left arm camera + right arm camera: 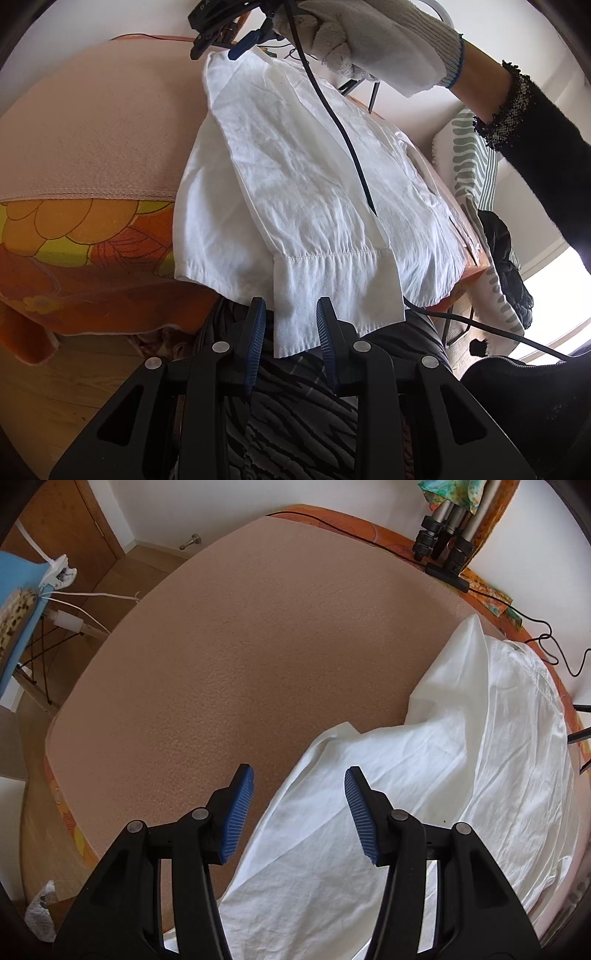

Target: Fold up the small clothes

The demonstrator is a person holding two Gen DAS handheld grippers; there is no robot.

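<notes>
A white wrinkled garment (303, 177) lies on a pink mat (92, 122), its stitched hem hanging over the near edge. My left gripper (290, 308) stands open at that hem, and the cloth's corner hangs between the blue fingers without being pressed. At the garment's far end a gloved hand (369, 40) holds my right gripper (218, 48). In the right wrist view the right gripper (299, 775) is open above the garment (461, 768), over its edge where it meets the mat (258, 646). Nothing is held between its pads.
An orange floral cloth (74, 258) covers the table under the mat. A tripod (443, 535) and a black cable (546, 642) sit at the far edge. A striped towel (469, 166) and a dark garment (506, 266) hang at the right. A blue board (18, 602) stands to the left.
</notes>
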